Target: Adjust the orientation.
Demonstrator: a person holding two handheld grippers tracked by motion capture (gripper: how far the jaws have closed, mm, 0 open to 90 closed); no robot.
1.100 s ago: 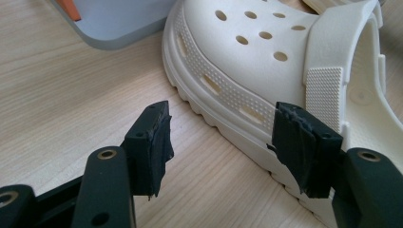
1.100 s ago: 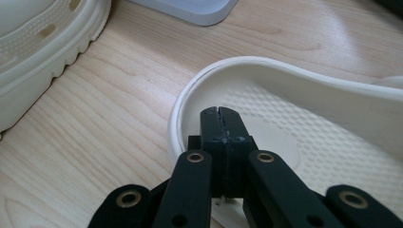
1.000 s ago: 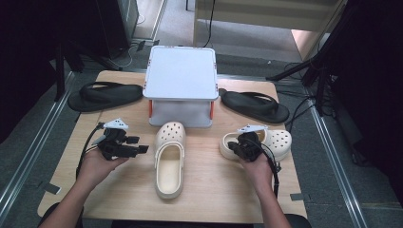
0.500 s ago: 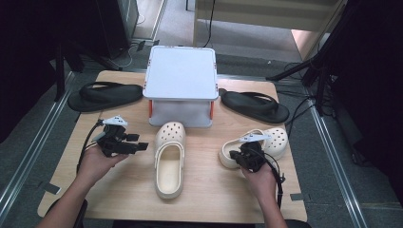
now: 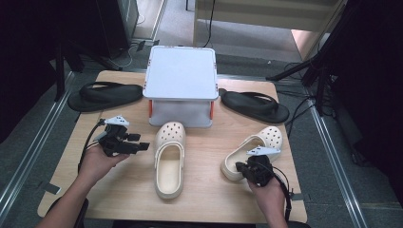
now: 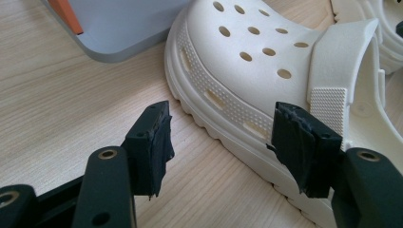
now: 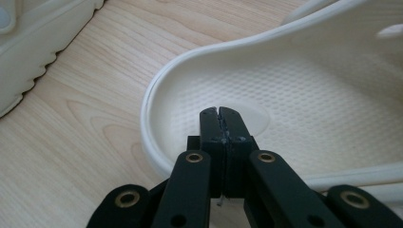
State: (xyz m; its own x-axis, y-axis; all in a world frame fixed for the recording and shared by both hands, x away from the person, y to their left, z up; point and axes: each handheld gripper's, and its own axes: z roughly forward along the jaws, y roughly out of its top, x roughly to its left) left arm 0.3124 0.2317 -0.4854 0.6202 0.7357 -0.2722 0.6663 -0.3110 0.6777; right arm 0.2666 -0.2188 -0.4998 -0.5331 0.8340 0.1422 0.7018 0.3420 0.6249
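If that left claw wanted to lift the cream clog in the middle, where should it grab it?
Probably the side wall beside the foot opening. The middle clog lies flat, sole down, toe toward the white box. The left gripper sits open at its left, so coming from above and left, one jaw could go inside the opening and one outside. The wall looks thin enough to pinch.

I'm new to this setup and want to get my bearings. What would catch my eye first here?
Two cream clogs on the wooden table: the middle clog lies straight, toe toward the grey lidded box, and the right clog lies angled. The right tool is shut, its tips over that clog's heel end, while the left tool is open beside the middle clog. Black flip-flops flank the box.
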